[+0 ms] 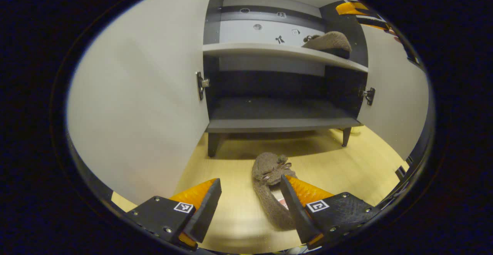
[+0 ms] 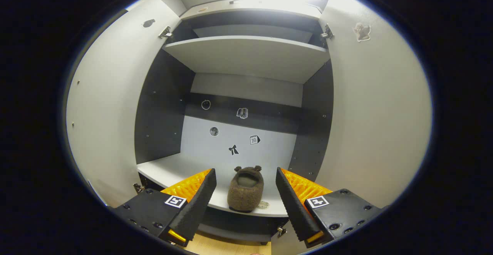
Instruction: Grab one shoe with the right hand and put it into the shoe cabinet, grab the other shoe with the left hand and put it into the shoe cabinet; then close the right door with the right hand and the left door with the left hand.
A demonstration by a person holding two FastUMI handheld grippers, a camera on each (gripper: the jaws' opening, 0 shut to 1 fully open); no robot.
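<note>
On the pale wooden floor (image 1: 346, 162) before the open shoe cabinet (image 1: 285, 122), the wide-open left tool (image 1: 250, 197) straddles one shoe (image 1: 269, 185), while the wide-open right tool (image 2: 245, 193) faces the shelved shoe (image 2: 245, 189).

left gripper (image 1: 250, 193) agape, right gripper (image 2: 245, 187) agape

One slipper (image 2: 245, 188) sits on the cabinet's middle shelf (image 2: 185, 168); the other slipper (image 1: 271, 187) lies on the floor (image 1: 346, 162) before it.
</note>
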